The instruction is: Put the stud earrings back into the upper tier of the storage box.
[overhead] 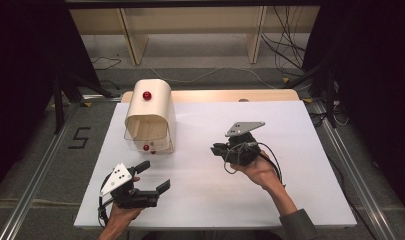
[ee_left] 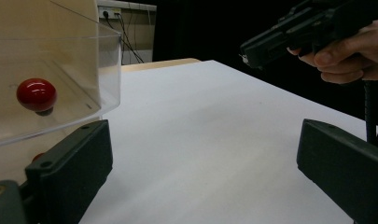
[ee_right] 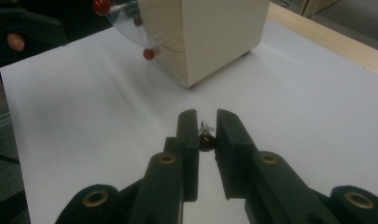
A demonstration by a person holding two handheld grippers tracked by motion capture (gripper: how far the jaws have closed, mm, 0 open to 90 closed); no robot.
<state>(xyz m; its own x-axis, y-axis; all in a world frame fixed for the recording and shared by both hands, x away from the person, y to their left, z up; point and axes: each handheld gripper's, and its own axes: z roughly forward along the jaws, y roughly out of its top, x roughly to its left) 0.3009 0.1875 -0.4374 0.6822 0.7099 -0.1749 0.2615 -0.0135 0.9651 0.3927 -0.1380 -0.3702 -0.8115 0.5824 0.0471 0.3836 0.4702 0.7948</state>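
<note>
A cream box [overhead: 157, 107] with a rounded top and a clear front flap [overhead: 147, 140] stands at the back left of the white table [overhead: 300, 165]. Red knobs sit on its top [overhead: 147, 95] and on the flap [overhead: 146, 147]. My right gripper [ee_right: 206, 119] is shut on a small dark red bead-like piece [ee_right: 206, 139] with a clear tip, held just above the table and pointing at the box [ee_right: 219, 32]. It hovers right of the box in the high view [overhead: 219, 149]. My left gripper [overhead: 154, 176] is open and empty near the front left, its jaws [ee_left: 205, 140] beside the flap's knob [ee_left: 36, 94].
The wooden table edge [overhead: 215, 95] runs behind the white sheet. Metal rails [overhead: 35, 170] flank the table on the floor. Shelving legs and cables [overhead: 285, 45] lie beyond. The other hand and its gripper [ee_left: 289, 37] show at the upper right of the left gripper view.
</note>
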